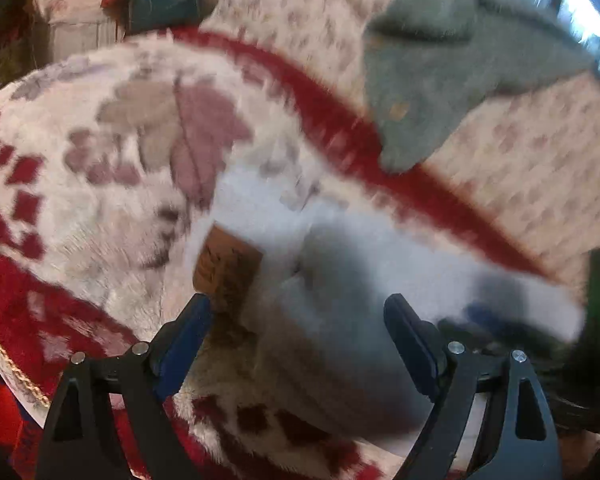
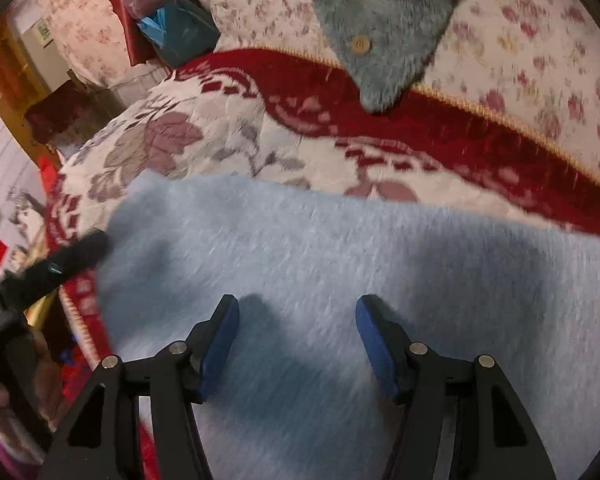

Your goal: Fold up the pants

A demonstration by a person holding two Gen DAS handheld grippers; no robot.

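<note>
Left wrist view shows your left gripper (image 1: 298,312) with its blue-padded jaws spread wide over one end of the pale blue pants (image 1: 340,280). Nothing is clamped between the pads; the soft, brushed fabric lies loose below them. A brown rectangular label (image 1: 226,266), leathery in look, sits on the pants just beside the left pad. The picture is blurred, so finer seams cannot be made out.

Right wrist view shows your right gripper (image 2: 298,318) with jaws moderately apart, above a broad, smooth, fuzzy stretch of the pants (image 2: 300,248). The pads do not pinch the cloth.

The pants lie on a plush blanket (image 2: 228,144), cream with mauve flowers and a deep red border edged in gold cord. Beyond the blanket's red border lies a shaggy grey-green garment (image 2: 380,20) with a round wooden button (image 2: 360,45), its tip overlapping the border. Under that garment is a quilted cream cover (image 2: 520,52) with small pink blossoms. At the blanket's left edge, in the right wrist view, part of your other black tool (image 2: 60,264) shows.
</note>
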